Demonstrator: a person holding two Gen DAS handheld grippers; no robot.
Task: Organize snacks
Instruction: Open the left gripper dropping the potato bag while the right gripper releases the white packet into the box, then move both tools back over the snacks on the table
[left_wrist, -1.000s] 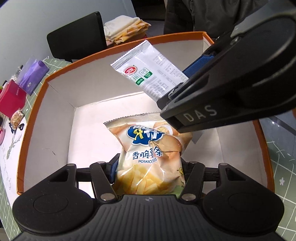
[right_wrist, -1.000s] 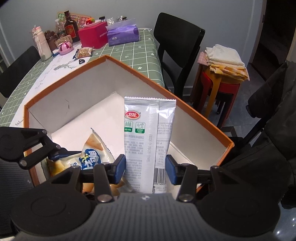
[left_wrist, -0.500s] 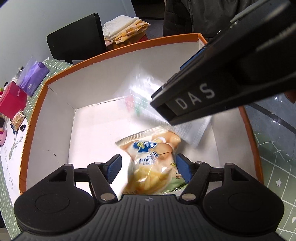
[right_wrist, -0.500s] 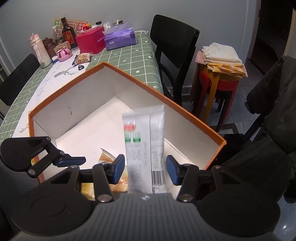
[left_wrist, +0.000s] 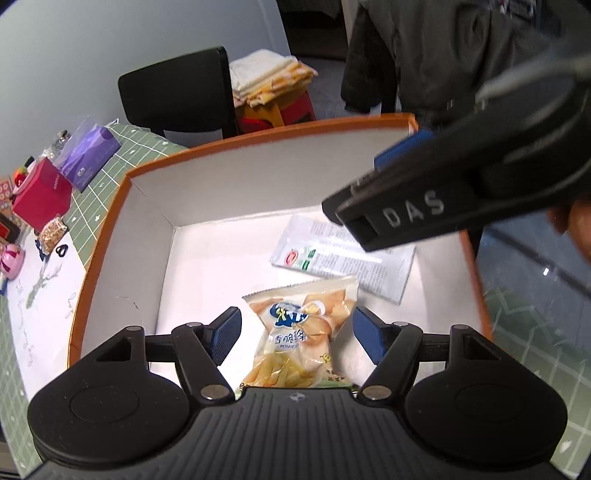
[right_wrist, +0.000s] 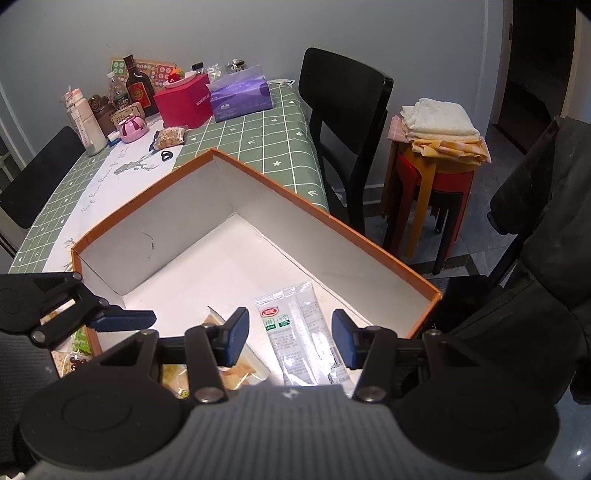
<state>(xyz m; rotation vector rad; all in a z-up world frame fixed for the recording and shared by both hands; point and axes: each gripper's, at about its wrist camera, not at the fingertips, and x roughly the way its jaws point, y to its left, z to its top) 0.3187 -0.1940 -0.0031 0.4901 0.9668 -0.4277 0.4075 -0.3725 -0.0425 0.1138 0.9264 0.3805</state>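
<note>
An orange-rimmed white box (left_wrist: 258, 151) (right_wrist: 295, 192) stands on the table. A yellow potato-stick bag (left_wrist: 303, 332) lies on its floor; its edge shows in the right wrist view (right_wrist: 236, 373). A white snack packet (left_wrist: 343, 258) (right_wrist: 303, 336) lies flat beside it. My left gripper (left_wrist: 295, 334) is open above the bag, not touching it. My right gripper (right_wrist: 290, 338) is open above the white packet and shows in the left wrist view (left_wrist: 443, 192).
On the green checked tablecloth (right_wrist: 251, 129) stand a red box (right_wrist: 184, 99), a purple tissue pack (right_wrist: 240, 92), bottles (right_wrist: 138, 85) and a small snack bag (right_wrist: 170, 136). A black chair (right_wrist: 347, 110) and stools with folded towels (right_wrist: 439, 125) stand beyond the table.
Both grippers opened. The potato-stick bag and the white packet dropped out of the jaws and now lie on the box floor. Both grippers rose a little.
</note>
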